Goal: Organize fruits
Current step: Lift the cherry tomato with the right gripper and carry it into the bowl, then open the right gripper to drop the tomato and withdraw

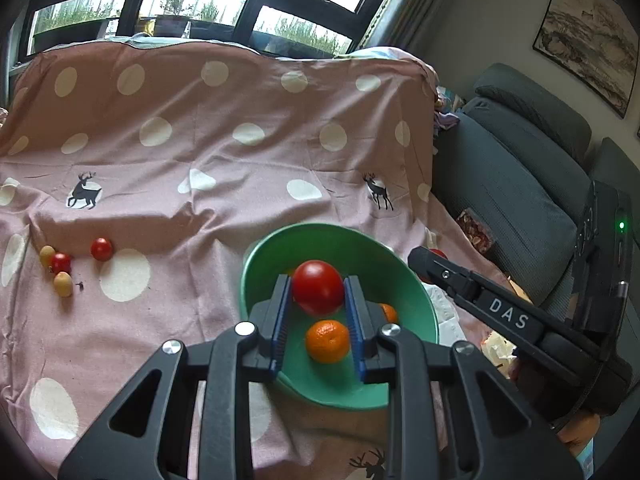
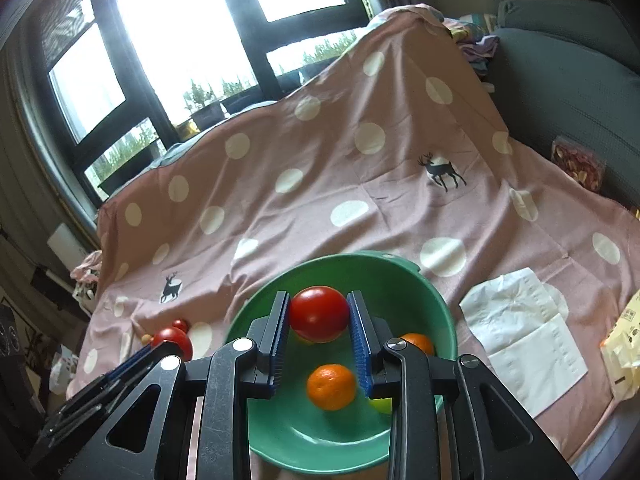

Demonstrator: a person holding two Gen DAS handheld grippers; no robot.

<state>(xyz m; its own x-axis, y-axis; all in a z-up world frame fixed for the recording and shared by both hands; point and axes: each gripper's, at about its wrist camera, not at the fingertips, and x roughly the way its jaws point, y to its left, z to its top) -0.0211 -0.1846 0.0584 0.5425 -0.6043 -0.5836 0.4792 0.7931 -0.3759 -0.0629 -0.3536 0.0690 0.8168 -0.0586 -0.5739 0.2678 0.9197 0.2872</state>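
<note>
Each hand-held gripper, left [image 1: 317,290] and right [image 2: 319,312], clamps a round red tomato [image 1: 318,287] [image 2: 319,313] above the green plastic bowl [image 1: 404,280].

Bright window [image 2: 180,32] glare, fisheye-warped edges

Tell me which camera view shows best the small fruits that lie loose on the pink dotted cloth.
The left wrist view. There the small red and yellowish fruits lie in the open on the pink dotted cloth, each one separate. In the right wrist view only some of the same fruits show, partly hidden behind the left gripper.
</note>
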